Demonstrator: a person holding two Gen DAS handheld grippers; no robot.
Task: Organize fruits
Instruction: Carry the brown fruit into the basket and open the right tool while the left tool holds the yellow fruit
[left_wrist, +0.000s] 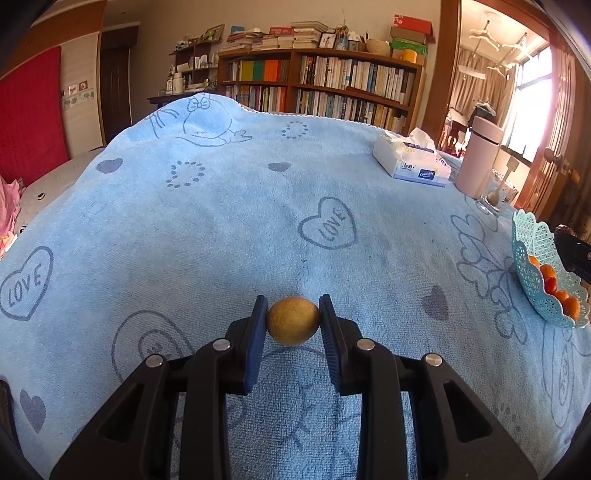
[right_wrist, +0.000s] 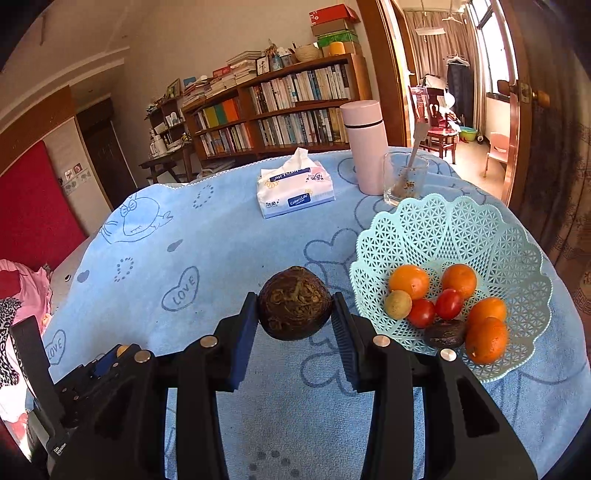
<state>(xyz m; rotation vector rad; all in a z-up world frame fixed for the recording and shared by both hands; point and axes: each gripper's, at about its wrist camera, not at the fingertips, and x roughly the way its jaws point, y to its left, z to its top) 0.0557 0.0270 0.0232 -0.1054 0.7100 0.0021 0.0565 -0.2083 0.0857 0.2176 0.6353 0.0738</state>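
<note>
I see a small tan round fruit (left_wrist: 293, 320) pinched in my left tongs (left_wrist: 293, 321), a dark brown wrinkled fruit (right_wrist: 294, 303) clamped in my right tongs (right_wrist: 295, 306), and oranges (right_wrist: 409, 281), cherry tomatoes (right_wrist: 448, 303) in the pale blue basket (right_wrist: 480, 236).

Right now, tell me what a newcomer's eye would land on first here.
Each gripper's jaws pinch a fruit above the blue towel: the left gripper holds a small tan fruit, the right gripper a dark brown round fruit. At the right, a pale turquoise lattice basket holds oranges and cherry tomatoes.
</note>
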